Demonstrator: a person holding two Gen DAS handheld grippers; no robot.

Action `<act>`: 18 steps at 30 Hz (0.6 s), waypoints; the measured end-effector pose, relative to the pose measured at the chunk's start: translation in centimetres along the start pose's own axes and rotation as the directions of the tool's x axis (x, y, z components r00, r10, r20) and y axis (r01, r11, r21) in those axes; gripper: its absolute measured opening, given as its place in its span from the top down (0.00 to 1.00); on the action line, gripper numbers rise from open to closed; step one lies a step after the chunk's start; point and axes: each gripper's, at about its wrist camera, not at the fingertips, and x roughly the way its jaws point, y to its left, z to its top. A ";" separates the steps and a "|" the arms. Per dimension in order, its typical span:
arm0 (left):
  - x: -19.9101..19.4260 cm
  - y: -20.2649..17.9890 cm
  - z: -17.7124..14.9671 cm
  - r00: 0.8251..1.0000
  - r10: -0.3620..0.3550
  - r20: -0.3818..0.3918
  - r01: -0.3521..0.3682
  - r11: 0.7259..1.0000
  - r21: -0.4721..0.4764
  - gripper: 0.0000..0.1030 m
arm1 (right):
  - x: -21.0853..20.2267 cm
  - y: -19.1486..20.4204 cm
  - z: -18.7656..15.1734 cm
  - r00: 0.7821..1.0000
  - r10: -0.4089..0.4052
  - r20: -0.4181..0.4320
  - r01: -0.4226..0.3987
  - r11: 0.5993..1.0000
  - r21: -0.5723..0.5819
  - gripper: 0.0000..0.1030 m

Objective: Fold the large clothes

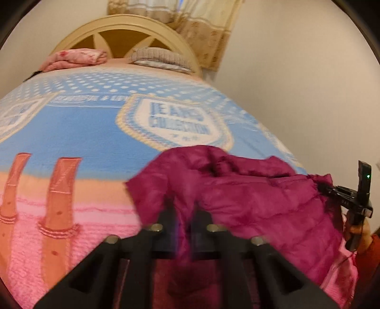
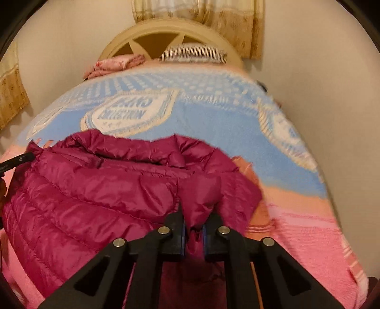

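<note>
A magenta quilted puffer jacket [image 2: 95, 190] lies bunched on the near end of a bed, on top of a blanket [image 1: 71, 133] that is pink and orange at this end and light blue with white dots and shield-shaped badges further up, toward the headboard [image 2: 166, 28]. Taking the headboard as the far end of the bed, the jacket sits at the opposite end, its puffy collar or hood edge rumpled on the side nearer the headboard. The left gripper [image 1: 184, 214] is clamped on a fold of the jacket's shiny fabric, its two black fingers drawn close together with magenta cloth pinched between them; this view is motion-blurred, so the exact seam it holds cannot be told. The right gripper [image 2: 193, 228] is likewise closed on the jacket, a narrow tuck of fabric squeezed between its blue-lined pads. In the left wrist view the right gripper's black body shows at the jacket's far right edge, held by a hand [image 1: 356, 230] with an orange-red sleeve [image 1: 370, 249] behind it. Against the headboard lie a folded pink floral cloth [image 1: 76, 58] and a striped pillow [image 2: 192, 53] side by side. Patterned beige curtains [image 2: 213, 14] hang on the pale wall above the headboard.
</note>
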 end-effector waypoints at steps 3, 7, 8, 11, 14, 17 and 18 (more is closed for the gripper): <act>-1.9 -1.4 -0.4 0.999 0.005 0.052 -0.007 0.999 0.047 0.93 | -4.0 0.0 -0.2 0.996 -0.013 0.089 0.012 1.000 0.013 0.92; -3.6 -2.5 1.9 0.995 0.020 0.101 -0.025 0.999 0.044 0.93 | -7.2 -0.1 1.3 0.982 -0.032 0.186 0.029 0.999 0.022 0.92; -3.6 -2.5 3.0 0.993 0.030 0.114 -0.033 0.999 0.030 0.93 | -7.4 -0.2 2.2 0.977 -0.039 0.208 0.034 0.999 0.027 0.92; -2.7 -2.6 5.9 0.985 0.091 0.146 -0.092 0.996 0.001 0.93 | -6.4 -0.2 4.9 0.970 -0.077 0.229 0.076 0.997 0.017 0.92; 0.2 -2.5 8.0 0.977 0.172 0.129 -0.171 0.985 -0.017 0.93 | -2.6 -1.2 6.9 0.974 -0.126 0.188 0.118 0.992 0.052 0.92; 4.6 -2.3 8.2 0.960 0.270 0.079 -0.271 0.963 -0.003 0.93 | 1.9 -1.8 6.9 0.978 -0.164 0.131 0.153 0.984 0.094 0.92; 5.6 -2.2 7.8 0.953 0.294 0.066 -0.295 0.955 0.005 0.93 | 3.0 -2.0 6.7 0.979 -0.169 0.114 0.158 0.982 0.099 0.92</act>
